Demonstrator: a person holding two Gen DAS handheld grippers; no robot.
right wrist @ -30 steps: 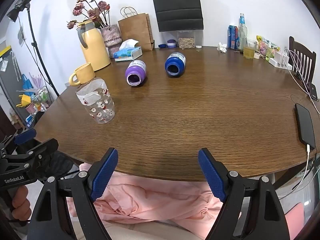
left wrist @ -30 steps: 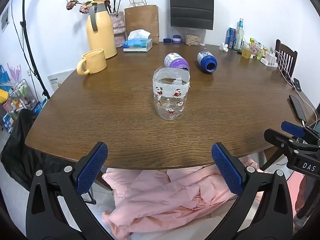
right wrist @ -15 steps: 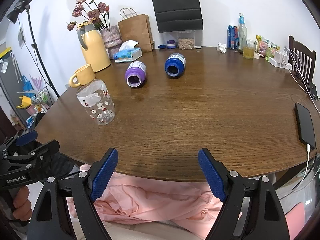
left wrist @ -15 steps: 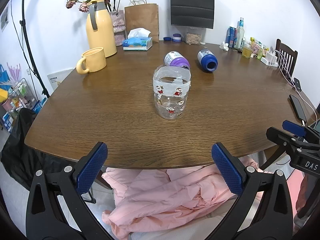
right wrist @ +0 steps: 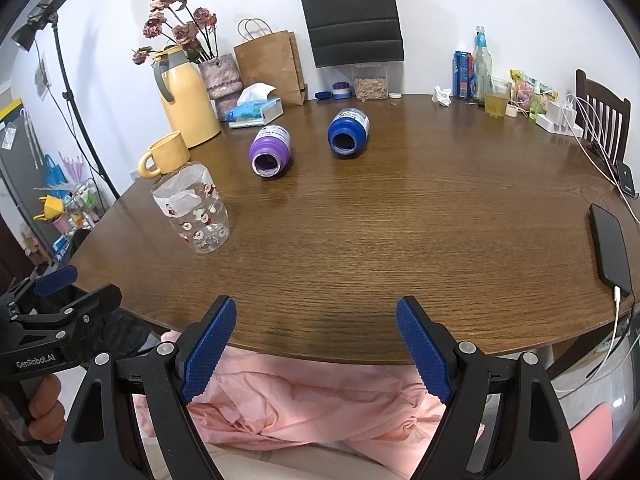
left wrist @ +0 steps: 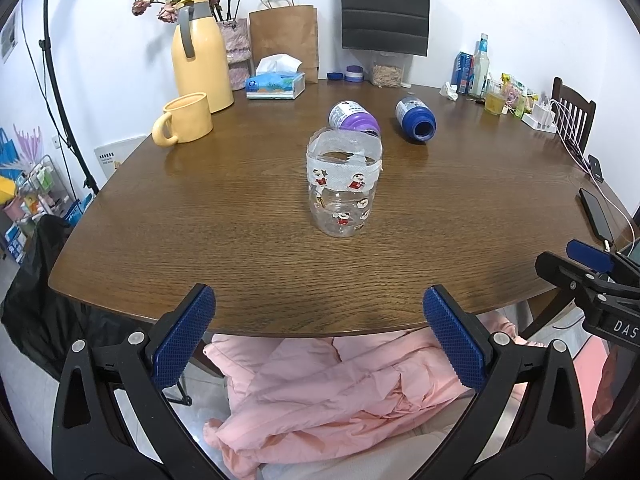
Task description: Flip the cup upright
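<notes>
The clear cup (left wrist: 342, 188) stands upright on the bench (left wrist: 224, 216), its mouth up. Behind it the purple cup (right wrist: 270, 151) and the blue cup (right wrist: 347, 132) lie on their sides. The left tool (left wrist: 320, 336) and the right tool (right wrist: 316, 350) are both spread wide, holding nothing, at the near bench edge

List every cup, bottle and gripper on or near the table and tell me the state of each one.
Clear plastic cartoon-print cup: upright, mouth up.
Purple plastic bottle: on its side, uncapped.
Blue plastic bottle: on its side, uncapped.
Yellow ceramic mug: upright.
Left gripper: open, empty.
Right gripper: open, empty.
</notes>
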